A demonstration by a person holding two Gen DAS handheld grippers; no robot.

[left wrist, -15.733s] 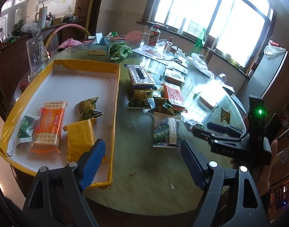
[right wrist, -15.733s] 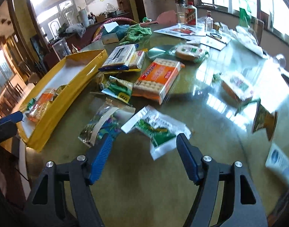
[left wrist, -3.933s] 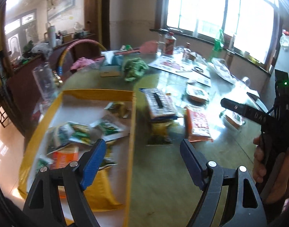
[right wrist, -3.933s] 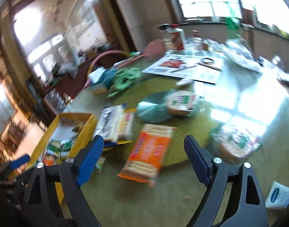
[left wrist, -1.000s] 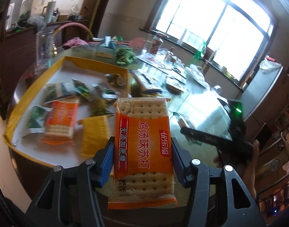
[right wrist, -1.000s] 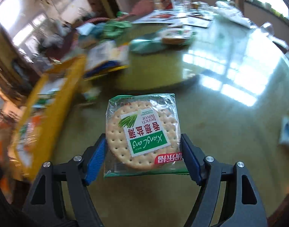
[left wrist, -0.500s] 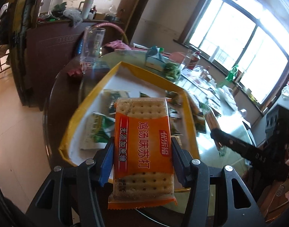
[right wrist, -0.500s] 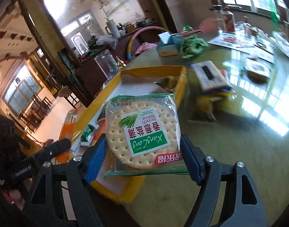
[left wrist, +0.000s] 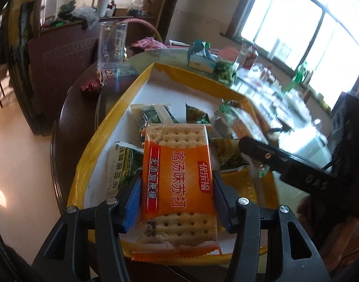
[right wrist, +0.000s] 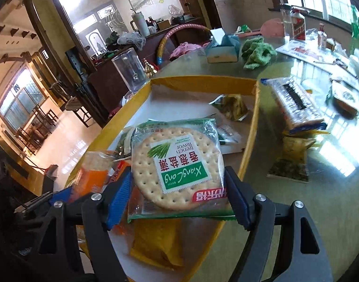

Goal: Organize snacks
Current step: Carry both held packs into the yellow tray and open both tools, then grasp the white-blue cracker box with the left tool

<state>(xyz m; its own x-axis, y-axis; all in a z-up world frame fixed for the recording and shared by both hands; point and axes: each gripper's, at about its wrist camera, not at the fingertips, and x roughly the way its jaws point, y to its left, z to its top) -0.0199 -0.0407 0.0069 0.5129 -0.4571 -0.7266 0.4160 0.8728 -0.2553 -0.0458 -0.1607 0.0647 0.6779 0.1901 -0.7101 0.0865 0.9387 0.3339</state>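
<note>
The left gripper (left wrist: 177, 202) pinches the orange soda-cracker pack (left wrist: 178, 183) by its long edges, and the right gripper (right wrist: 178, 202) pinches the round green cracker pack (right wrist: 177, 166); one second ago both were carried over the table, and both now hang above the near end of the yellow tray (right wrist: 250, 145). Both packs appear ready for release among the snacks already lying there. Farther right, the striped biscuit pack (right wrist: 294, 103) and the yellow packets (right wrist: 292, 157) remain on the glass table (right wrist: 320, 188), so sorting is unfinished.
</note>
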